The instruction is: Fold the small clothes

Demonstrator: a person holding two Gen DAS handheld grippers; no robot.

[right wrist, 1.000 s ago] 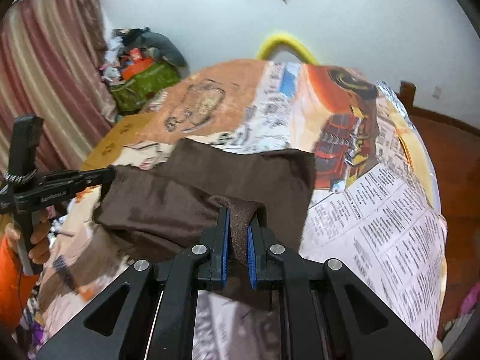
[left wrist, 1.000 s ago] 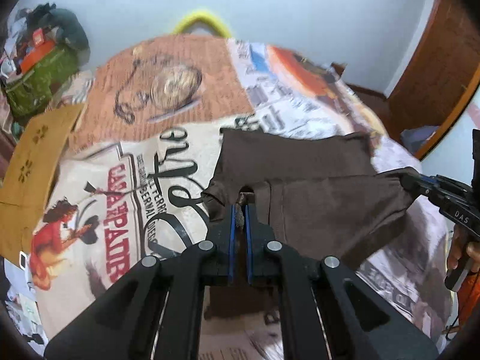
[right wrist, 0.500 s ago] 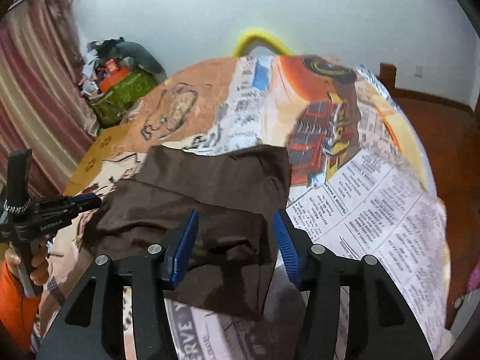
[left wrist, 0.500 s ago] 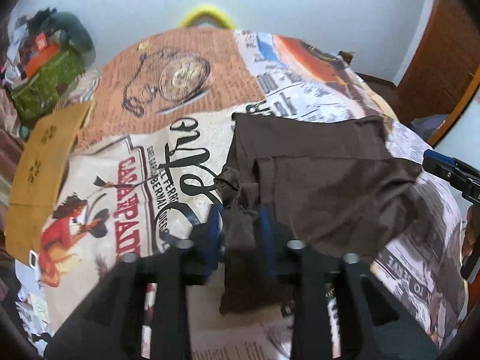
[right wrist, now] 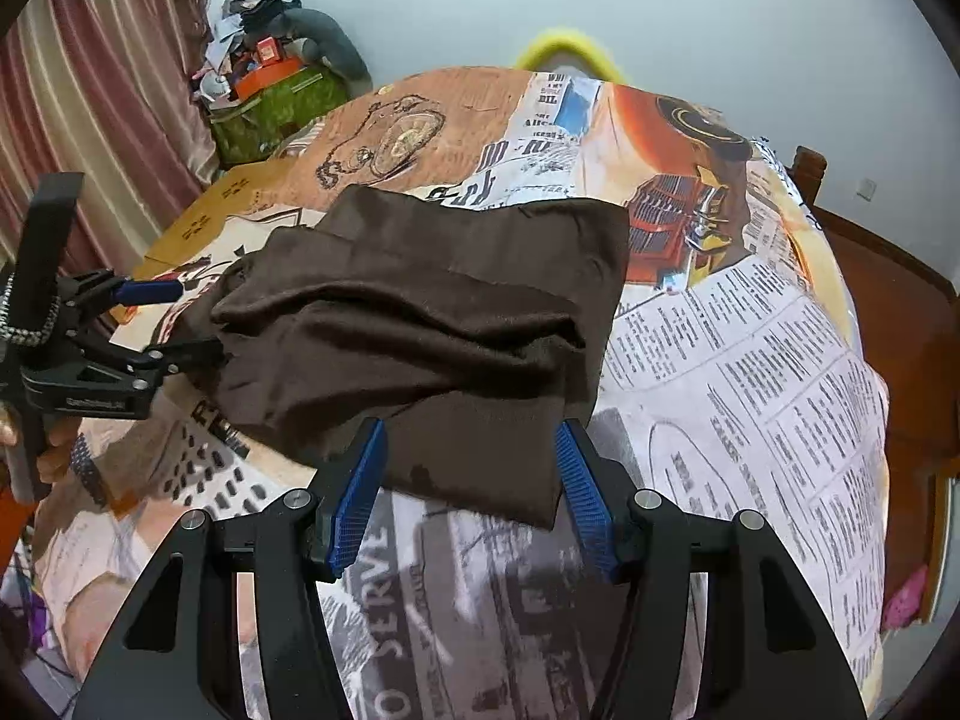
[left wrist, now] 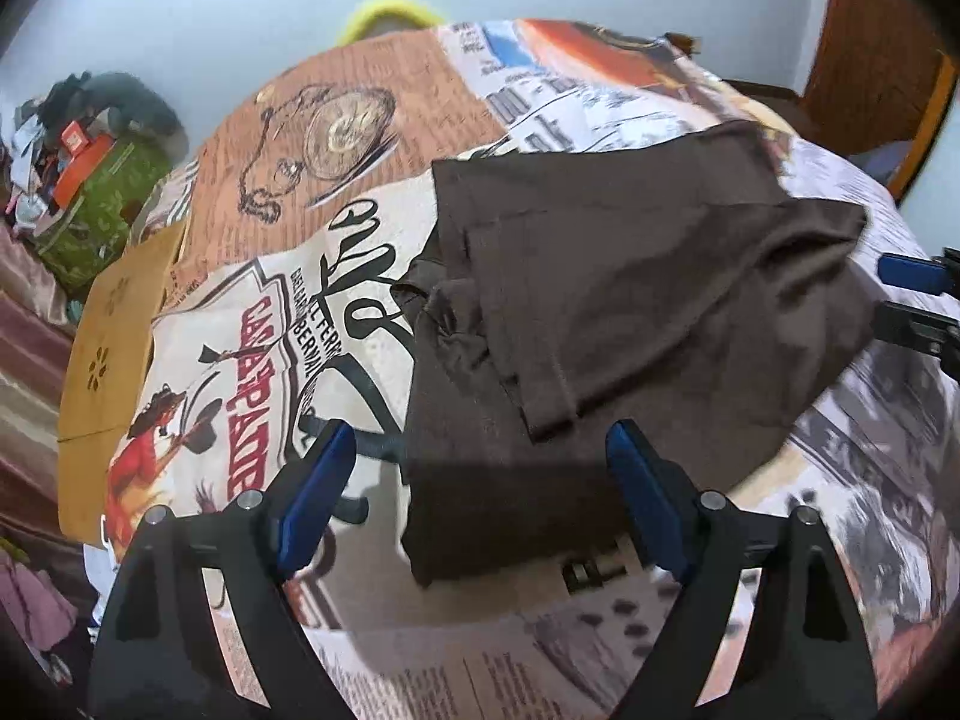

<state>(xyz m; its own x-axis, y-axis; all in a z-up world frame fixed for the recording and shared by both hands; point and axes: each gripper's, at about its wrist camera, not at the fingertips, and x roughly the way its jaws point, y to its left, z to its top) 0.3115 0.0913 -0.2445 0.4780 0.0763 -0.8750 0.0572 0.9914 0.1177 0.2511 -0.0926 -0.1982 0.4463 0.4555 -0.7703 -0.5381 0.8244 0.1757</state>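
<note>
Surface: bed or table covered by a printed newspaper-pattern sheet (right wrist: pixel 750 360); which of the two could not be told. Cluttered pile with a green bag (right wrist: pixel 270 108) stood beyond the far left corner, and a flat cardboard piece (left wrist: pixel 114 324) lay at the sheet's left edge.

Brown garment (right wrist: pixel 432 324) lay on the sheet near its middle, partly folded: an upper layer was doubled over a lower one, with the lower layer's near edge showing toward the cameras. The upper layer looked rumpled, with slack ridges across it, and there was a small bunched knot at its left side (left wrist: pixel 444 312) in the left wrist view.

Left gripper (left wrist: pixel 480 480): fingers spread wide, empty, hovering just above the garment's near edge, not touching as far as could be told. Right gripper (right wrist: pixel 471 480): fingers likewise wide apart, holding nothing, straddling the near edge of the lower layer.

Judgement: one fold appeared laid down and released; the next grasp was not yet made.

Risks:
- Pinching only the top layer at the near edge would peel the fold open.
- The ridges, if not smoothed, would be locked into the next fold and leave it lopsided.
- The bunched knot could drag that side short.
- A fingertip catching the sheet along with the cloth would pull the sheet up.
</note>
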